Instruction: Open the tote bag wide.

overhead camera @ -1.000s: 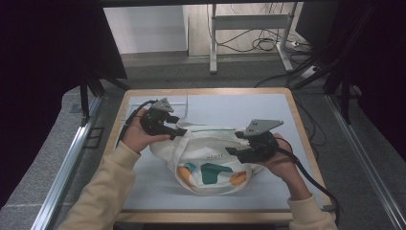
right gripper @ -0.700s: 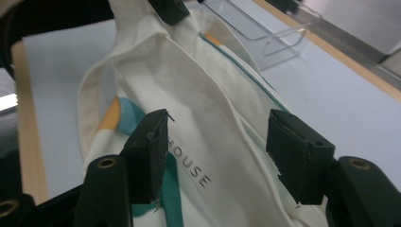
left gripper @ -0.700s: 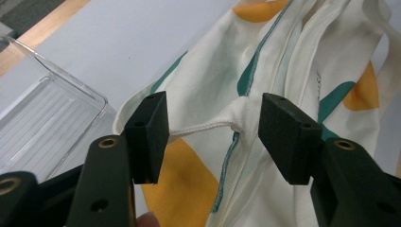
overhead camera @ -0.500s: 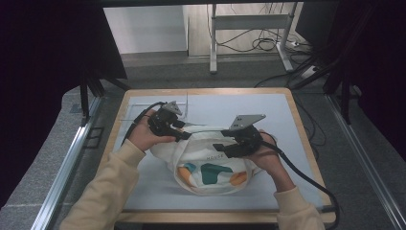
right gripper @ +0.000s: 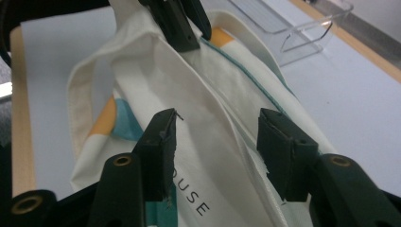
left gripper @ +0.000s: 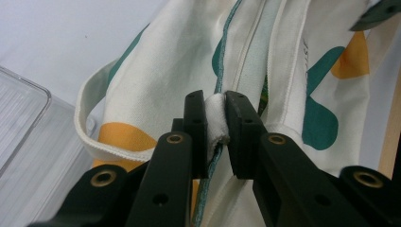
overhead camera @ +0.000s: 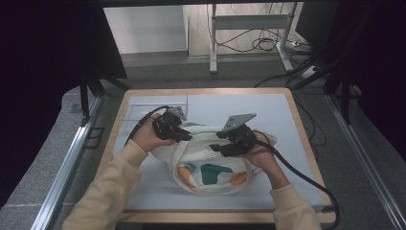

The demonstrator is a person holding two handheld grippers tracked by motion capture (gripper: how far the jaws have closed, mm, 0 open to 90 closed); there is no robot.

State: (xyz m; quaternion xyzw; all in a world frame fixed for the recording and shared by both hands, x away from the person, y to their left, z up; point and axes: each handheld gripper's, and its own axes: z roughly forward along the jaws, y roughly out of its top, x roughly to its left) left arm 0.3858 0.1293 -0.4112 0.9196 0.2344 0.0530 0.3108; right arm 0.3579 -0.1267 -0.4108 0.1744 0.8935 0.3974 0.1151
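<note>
Canvas tote bag (overhead camera: pixel 210 163) on the pale blue table (overhead camera: pixel 297 120), seen from the high view: it lay slumped between my two hands, cream cloth printed with teal and orange shapes, its mouth turned toward the far side. My left gripper (overhead camera: pixel 184 136) sat at the bag's left upper edge, my right gripper (overhead camera: pixel 222 143) just beside it over the middle of the mouth. I judged the thing light and wholly limp — nothing to crack, but no stiffness either, so only a hemmed rim or a handle would give a sure hold.

Left gripper view: the jaws, which had just been closing, were clenched on a bunched fold of the white rim (left gripper: pixel 216 120), the teal-stitched seam running down between them. A clear plastic tray (left gripper: pixel 23 123) lay just beside the bag.

Right gripper view: my jaws, also narrowing over that last moment, stood apart astride the opposite edge of the mouth (right gripper: pixel 208 127), the pads (right gripper: pixel 283 146) not yet pressing on the cloth — so this side was released. Across the opening I could see the left gripper's tips (right gripper: pixel 182 28) pinching the far rim.
</note>
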